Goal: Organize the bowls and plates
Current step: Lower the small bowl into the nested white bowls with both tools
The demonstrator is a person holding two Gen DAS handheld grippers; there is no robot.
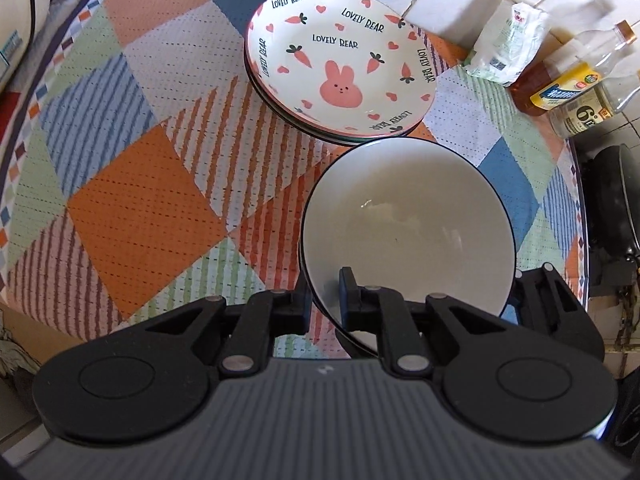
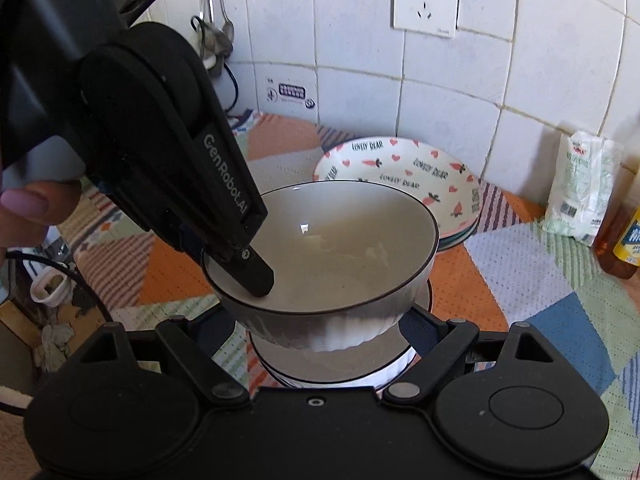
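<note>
A white bowl (image 1: 408, 224) with a dark rim hangs tilted, and my left gripper (image 1: 326, 288) is shut on its near rim, one finger inside and one outside. In the right wrist view this upper bowl (image 2: 340, 240) hovers just over a second, matching lower bowl (image 2: 332, 368). My right gripper (image 2: 320, 320) stands wide around the lower bowl with its pads against the bowl's sides; the left pad is hidden. A stack of bunny plates (image 1: 340, 60) lies behind the bowls, near the wall.
Everything stands on a patchwork cloth (image 1: 140, 208). A white bag (image 1: 504, 48) and bottles (image 1: 572, 84) stand at the back right, with a black pan (image 1: 616, 200) past the cloth's right edge. A tiled wall with a socket (image 2: 426, 4) is behind.
</note>
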